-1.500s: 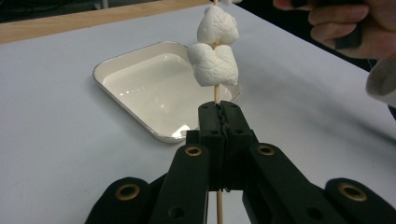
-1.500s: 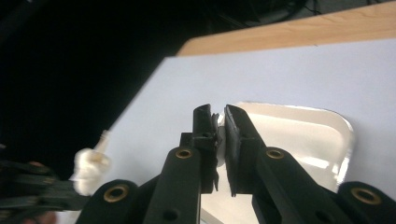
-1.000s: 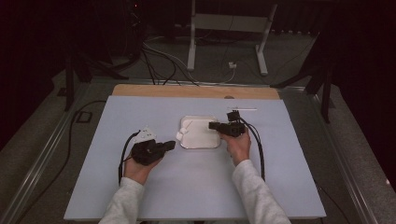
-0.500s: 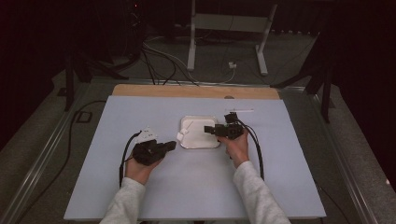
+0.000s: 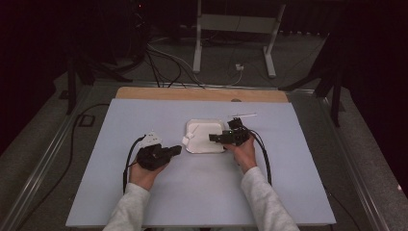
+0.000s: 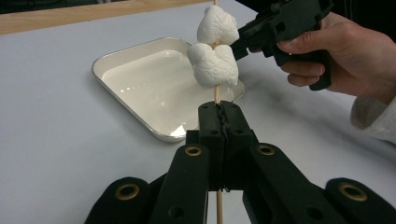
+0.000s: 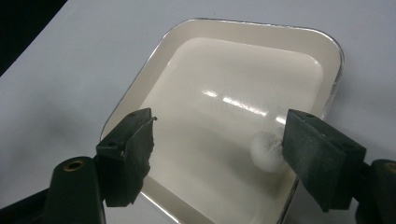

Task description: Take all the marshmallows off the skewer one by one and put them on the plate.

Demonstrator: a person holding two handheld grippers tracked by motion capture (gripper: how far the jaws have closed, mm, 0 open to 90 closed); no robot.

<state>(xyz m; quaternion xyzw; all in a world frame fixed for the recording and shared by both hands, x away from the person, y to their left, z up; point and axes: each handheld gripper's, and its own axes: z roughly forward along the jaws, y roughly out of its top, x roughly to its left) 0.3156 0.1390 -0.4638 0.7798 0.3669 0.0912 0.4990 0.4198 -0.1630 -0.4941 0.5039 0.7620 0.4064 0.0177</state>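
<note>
Observed at the centre of the high view: a white tray [image 5: 206,136] with rounded corners rests on the pale blue table [image 5: 202,192], with a strip of bare wood [image 5: 199,94] along the table's far edge. The left gripper [image 6: 218,122], held in the person's left hand [image 5: 142,172] at the lower left of the tray, has its jaws pressed together on a thin wooden skewer [image 6: 215,95]. In the left gripper view the skewer rises upright through the middle of the frame and carries two marshmallows [image 6: 212,63], one stacked directly on the other, above the tray's near corner. The right gripper [image 5: 217,138], gripped by the right hand [image 5: 244,151] at the right side of the tray, points towards the marshmallows; in the left gripper view its tip sits just beside them at the upper right. In the right gripper view its jaws stand wide apart, holding nothing, over the tray's interior. A blurred white lump [image 7: 266,150] shows beside the right-hand jaw; what it is cannot be determined.
</note>
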